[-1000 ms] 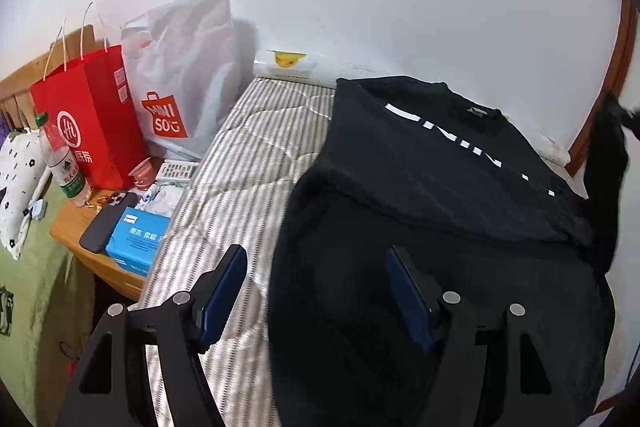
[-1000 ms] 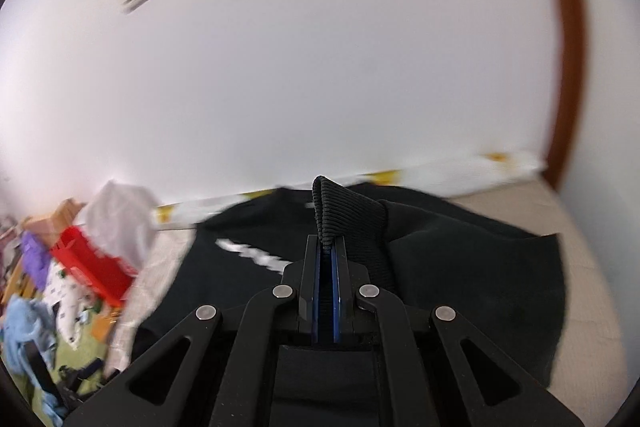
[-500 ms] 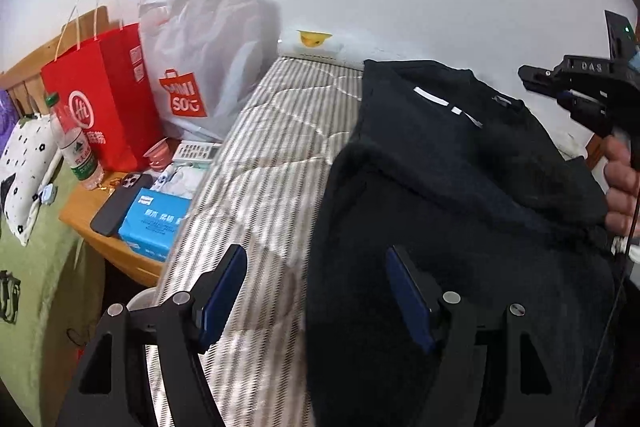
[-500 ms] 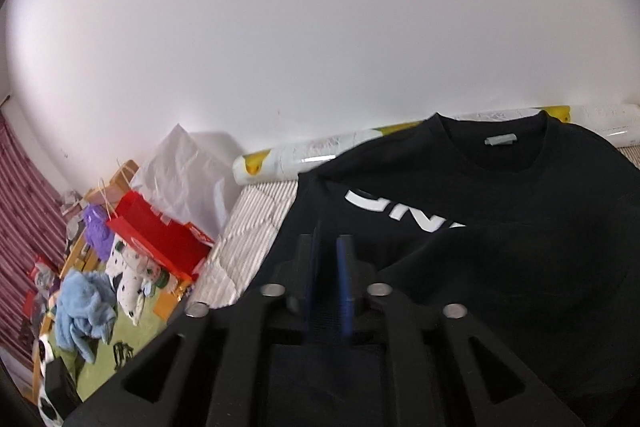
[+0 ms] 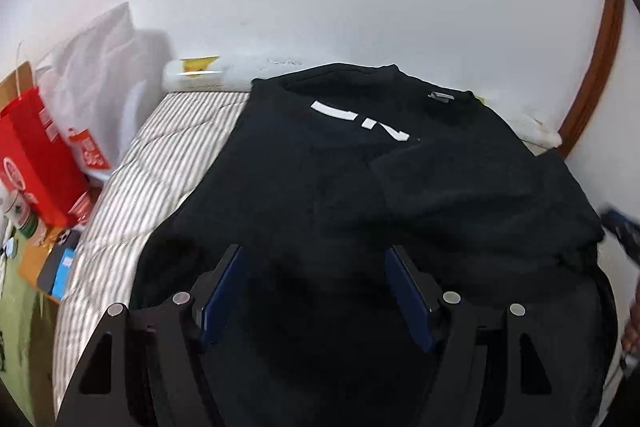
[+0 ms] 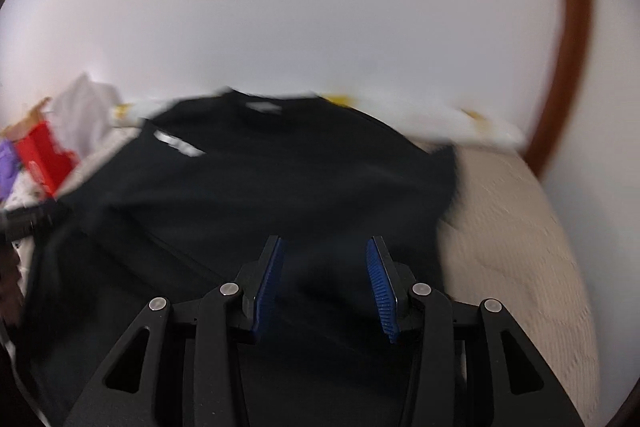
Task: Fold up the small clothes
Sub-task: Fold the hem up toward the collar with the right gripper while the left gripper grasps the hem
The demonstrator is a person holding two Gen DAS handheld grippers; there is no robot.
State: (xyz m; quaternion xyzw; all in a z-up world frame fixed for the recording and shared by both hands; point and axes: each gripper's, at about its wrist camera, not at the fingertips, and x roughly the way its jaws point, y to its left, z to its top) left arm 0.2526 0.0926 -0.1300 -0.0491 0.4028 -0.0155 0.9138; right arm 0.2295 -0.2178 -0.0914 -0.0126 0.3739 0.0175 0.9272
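Note:
A black sweatshirt (image 5: 360, 187) with white lettering lies spread on the striped bed, collar toward the wall; one sleeve is folded across its chest. In the right wrist view the same sweatshirt (image 6: 280, 179) fills the blurred middle. My left gripper (image 5: 316, 267) hovers open over the garment's lower part, nothing between its blue pads. My right gripper (image 6: 323, 259) is over the sweatshirt's lower right part; its jaws are opening and nothing is pinched between them. That right gripper (image 5: 622, 227) shows blurred at the edge of the left wrist view.
The striped mattress (image 5: 160, 163) is bare left of the garment. A red paper bag (image 5: 36, 155) and a white shopping bag (image 5: 100, 83) stand at its left side, above a small wooden table (image 5: 36, 259) with boxes. A rolled white sheet (image 5: 208, 71) lies along the wall. A brown bed frame (image 5: 596, 67) curves at right.
My right gripper has let go of the black cuff it pinched, opened and come down over the sweatshirt. The left gripper has slid right over the garment, still open.

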